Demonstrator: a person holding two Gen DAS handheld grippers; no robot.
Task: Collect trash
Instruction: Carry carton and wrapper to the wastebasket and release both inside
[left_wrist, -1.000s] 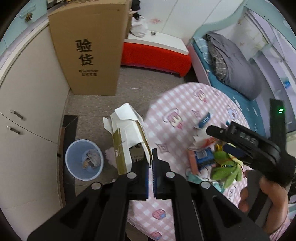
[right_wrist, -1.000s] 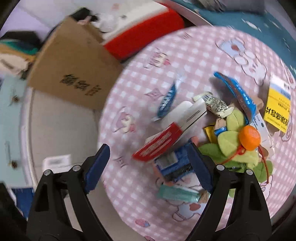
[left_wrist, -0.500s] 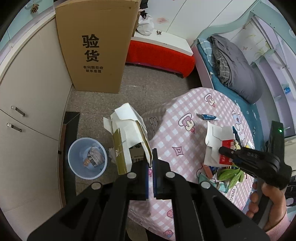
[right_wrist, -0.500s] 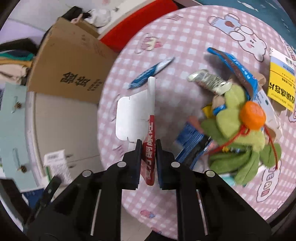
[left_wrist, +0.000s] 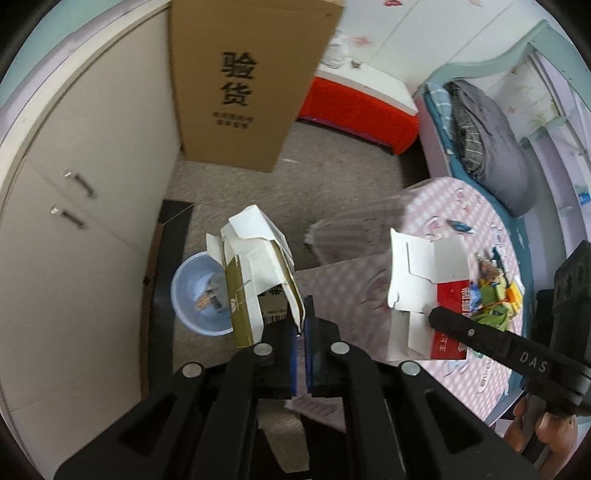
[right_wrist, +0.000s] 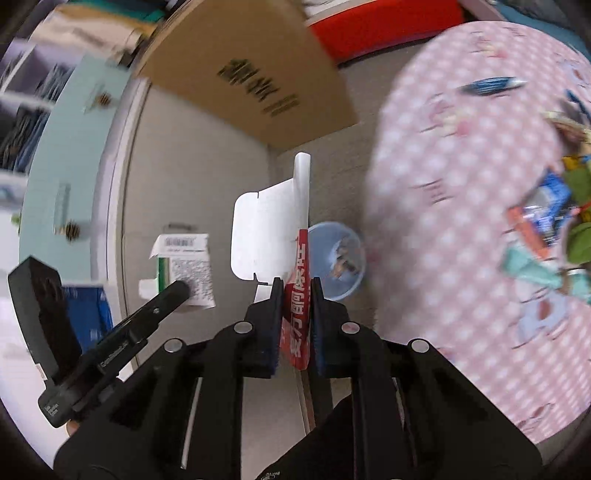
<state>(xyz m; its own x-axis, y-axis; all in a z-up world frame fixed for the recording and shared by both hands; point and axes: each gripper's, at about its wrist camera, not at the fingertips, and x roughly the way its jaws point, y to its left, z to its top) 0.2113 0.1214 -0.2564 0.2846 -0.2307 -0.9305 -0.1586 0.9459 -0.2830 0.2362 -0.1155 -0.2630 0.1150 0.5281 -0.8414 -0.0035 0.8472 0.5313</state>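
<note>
My left gripper (left_wrist: 302, 325) is shut on a torn white and olive carton (left_wrist: 255, 273), which hangs over the floor above a light blue bin (left_wrist: 195, 295) holding some trash. In the right wrist view, my right gripper (right_wrist: 293, 295) is shut on a flattened red and white box (right_wrist: 299, 258), off the table's left edge, with the bin (right_wrist: 336, 258) just beyond it. The same red and white box (left_wrist: 424, 288) shows at right in the left wrist view. The left gripper's carton (right_wrist: 184, 266) appears at left in the right wrist view.
A round table with a pink checked cloth (right_wrist: 461, 184) carries several wrappers and a green plush toy (left_wrist: 495, 299). A tall brown cardboard box (left_wrist: 240, 81) stands against beige cabinets (left_wrist: 74, 206). A red bench (left_wrist: 358, 107) and a bed (left_wrist: 491, 147) lie behind.
The right gripper closed on the red and white box, lifted it off the table and carried it left toward the bin. The left gripper moved its carton left, nearer the bin.
</note>
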